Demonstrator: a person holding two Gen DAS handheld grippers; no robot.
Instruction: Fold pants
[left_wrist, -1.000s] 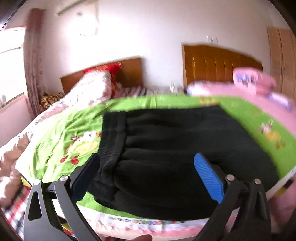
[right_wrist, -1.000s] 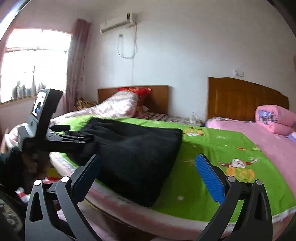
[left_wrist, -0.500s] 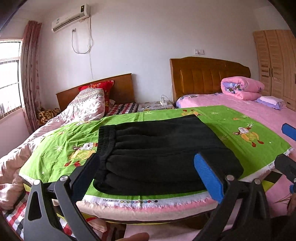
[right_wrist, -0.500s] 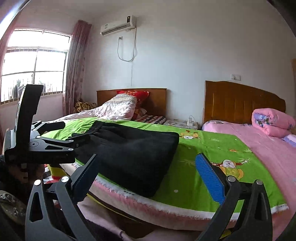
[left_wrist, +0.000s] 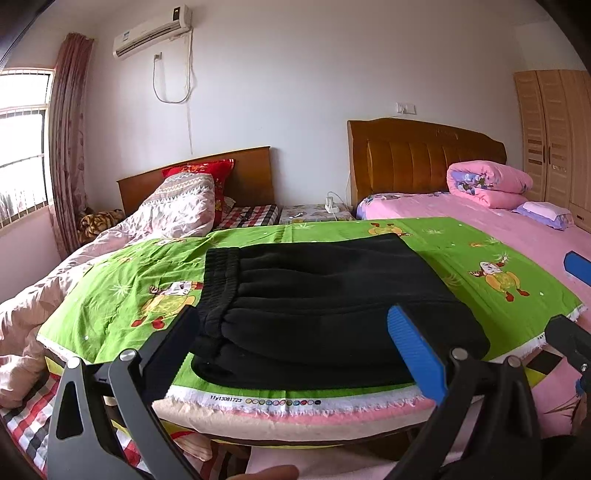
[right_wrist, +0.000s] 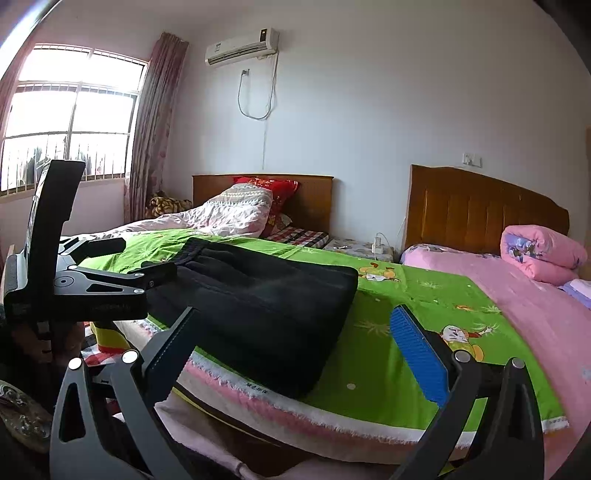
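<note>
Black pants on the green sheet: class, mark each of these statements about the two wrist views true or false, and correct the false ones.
1. The black pants lie folded on the green sheet. True.
2. The left gripper is clamped on the waistband. False: its jaws are open and hold nothing.
3. The right gripper is open and empty. True.
4. The pants hang off the bed's edge to the floor. False: they lie wholly on the sheet.
5. A rolled pink quilt lies on the pink bed. True.
</note>
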